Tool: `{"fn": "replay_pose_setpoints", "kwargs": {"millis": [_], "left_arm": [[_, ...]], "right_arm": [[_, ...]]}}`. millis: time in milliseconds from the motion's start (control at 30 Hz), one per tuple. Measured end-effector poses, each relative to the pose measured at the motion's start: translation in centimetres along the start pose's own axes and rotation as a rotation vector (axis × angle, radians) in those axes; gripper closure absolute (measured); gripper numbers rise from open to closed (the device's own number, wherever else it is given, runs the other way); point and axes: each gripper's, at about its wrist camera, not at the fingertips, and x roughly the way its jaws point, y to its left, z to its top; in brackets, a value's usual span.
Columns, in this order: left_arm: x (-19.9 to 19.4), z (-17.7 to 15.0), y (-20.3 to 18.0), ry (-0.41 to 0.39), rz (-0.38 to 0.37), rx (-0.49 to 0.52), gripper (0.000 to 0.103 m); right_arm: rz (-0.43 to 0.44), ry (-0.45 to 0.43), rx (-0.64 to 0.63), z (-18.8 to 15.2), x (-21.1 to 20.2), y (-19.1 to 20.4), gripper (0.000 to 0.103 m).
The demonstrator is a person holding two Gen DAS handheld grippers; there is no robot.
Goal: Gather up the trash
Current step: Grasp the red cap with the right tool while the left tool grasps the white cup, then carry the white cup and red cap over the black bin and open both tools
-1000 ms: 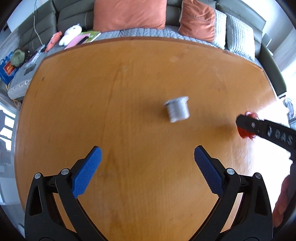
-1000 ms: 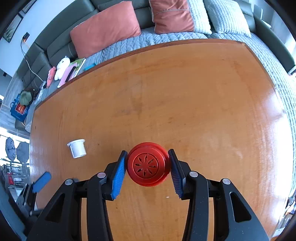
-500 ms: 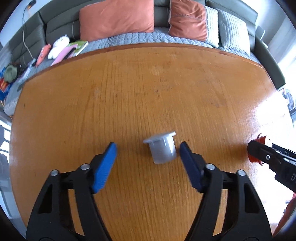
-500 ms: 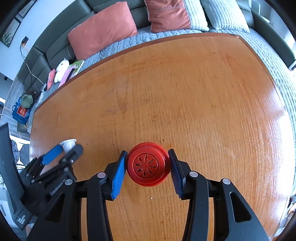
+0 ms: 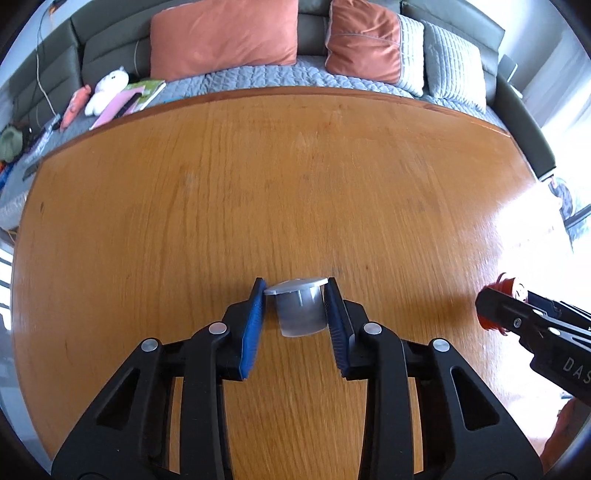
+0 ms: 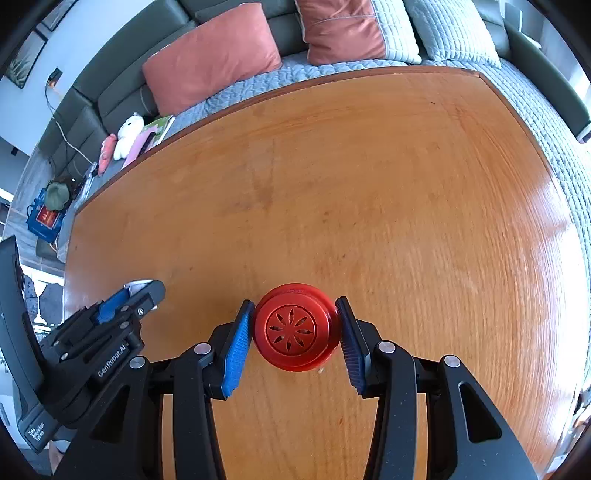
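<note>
My left hand-held gripper (image 5: 295, 310), angled steeply down, pinches the small translucent plastic cup (image 5: 300, 309) low over the wooden table (image 5: 295, 184). It looks light and crushable, so its side walls suit a gentle grip. My right hand-held gripper (image 6: 296, 330) clamps the round red metal lid (image 6: 296, 327).

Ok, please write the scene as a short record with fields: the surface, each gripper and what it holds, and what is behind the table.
surface: wooden table
left gripper: shut on small grey cup
right gripper: shut on red round lid
cup position: rim at the far end, between blue pads
behind table: grey sofa with orange cushions, white plush toy
</note>
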Motion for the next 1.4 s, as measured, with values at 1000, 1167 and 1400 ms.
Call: {"fn": "replay_pose_setpoints", "kwargs": {"millis": [1000, 1167, 1400], "left_arm": [[-15.2, -16.5, 10.5, -0.112, -0.038, -0.088, 0.071], [-17.3, -20.2, 15.7, -0.130, -0.012, -0.159, 0.071], [-19.7, -26.8, 24.6, -0.130, 0.051, -0.307, 0.071]], "right_arm": [[0.097, 0.000, -0.206, -15.5, -6.7, 17.9, 0.057], [0.134, 0.048, -0.304, -18.8, -5.2, 24.3, 0.057], [0.200, 0.146, -0.452, -24.2, -2.4, 34.2, 0.057]]}}
